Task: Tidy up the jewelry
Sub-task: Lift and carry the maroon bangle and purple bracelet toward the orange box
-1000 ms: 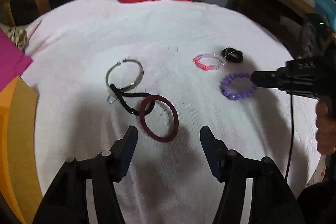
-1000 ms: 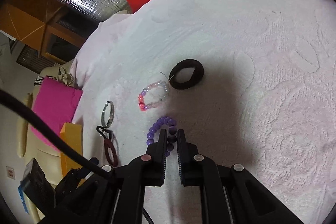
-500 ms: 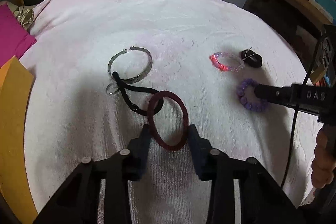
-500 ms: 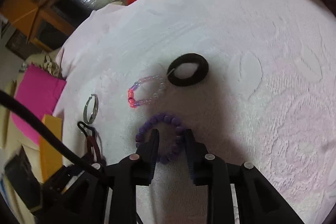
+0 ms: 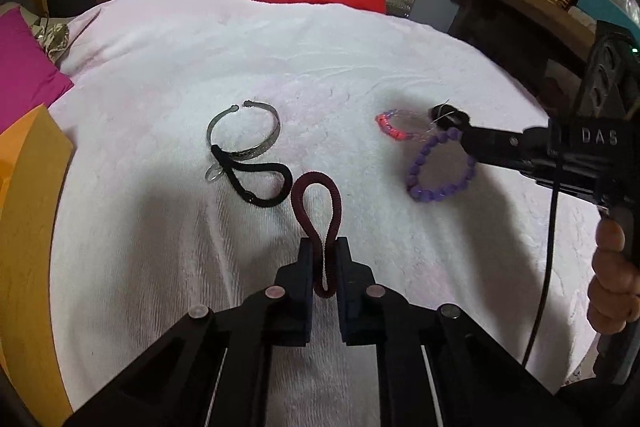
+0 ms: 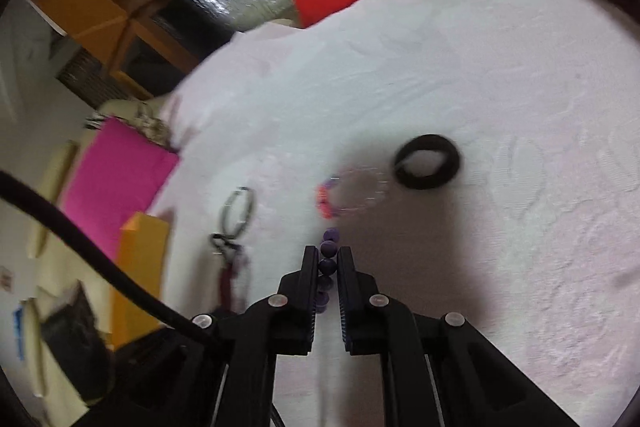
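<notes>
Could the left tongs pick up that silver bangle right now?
Probably not yet: the left tongs are shut on the maroon hair band. The silver bangle lies uncovered ahead, a black cord across its near edge.

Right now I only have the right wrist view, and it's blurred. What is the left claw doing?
Observer: The left claw is shut on the maroon hair tie, squeezing it into a narrow loop.
Operator: And my purple bracelet?
Observer: The purple bead bracelet stretches into a long loop from the right claw. I cannot tell whether its lower end clears the cloth.
Operator: What is left of the tie?
Observer: A black cord lies across the silver cuff's rim.
</notes>
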Available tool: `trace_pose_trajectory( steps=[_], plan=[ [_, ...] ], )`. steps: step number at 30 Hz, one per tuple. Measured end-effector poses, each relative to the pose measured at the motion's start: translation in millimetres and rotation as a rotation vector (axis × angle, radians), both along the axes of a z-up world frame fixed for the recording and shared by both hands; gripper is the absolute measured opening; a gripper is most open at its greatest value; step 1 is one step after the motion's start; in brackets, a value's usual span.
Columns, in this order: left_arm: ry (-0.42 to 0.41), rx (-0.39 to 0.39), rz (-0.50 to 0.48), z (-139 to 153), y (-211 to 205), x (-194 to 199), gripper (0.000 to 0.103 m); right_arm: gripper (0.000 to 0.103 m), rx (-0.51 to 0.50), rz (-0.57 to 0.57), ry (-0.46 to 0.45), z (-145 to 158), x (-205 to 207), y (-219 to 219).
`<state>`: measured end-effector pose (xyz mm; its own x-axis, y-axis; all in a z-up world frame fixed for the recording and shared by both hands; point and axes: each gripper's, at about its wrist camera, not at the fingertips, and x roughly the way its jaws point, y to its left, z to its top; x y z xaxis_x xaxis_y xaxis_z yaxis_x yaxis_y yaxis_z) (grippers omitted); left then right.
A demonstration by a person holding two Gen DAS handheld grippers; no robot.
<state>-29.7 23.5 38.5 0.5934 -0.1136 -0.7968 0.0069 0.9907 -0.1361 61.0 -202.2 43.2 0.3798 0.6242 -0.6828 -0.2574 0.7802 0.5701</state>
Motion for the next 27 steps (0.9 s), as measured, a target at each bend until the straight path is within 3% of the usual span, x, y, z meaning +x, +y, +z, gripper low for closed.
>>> trace_pose_trajectory(
  steps=[7,17,27],
  plan=[
    [-0.047,-0.003,0.025,20,3,-30,0.01,0.01,0.118,0.03,-0.032,14,-7,4],
    [-0.127,0.019,0.097,58,34,-91,0.01,0.01,0.157,0.048,-0.129,32,-29,31],
    [-0.194,0.041,0.217,84,95,-158,0.01,0.01,0.149,0.113,-0.225,41,-89,71]
  ],
)
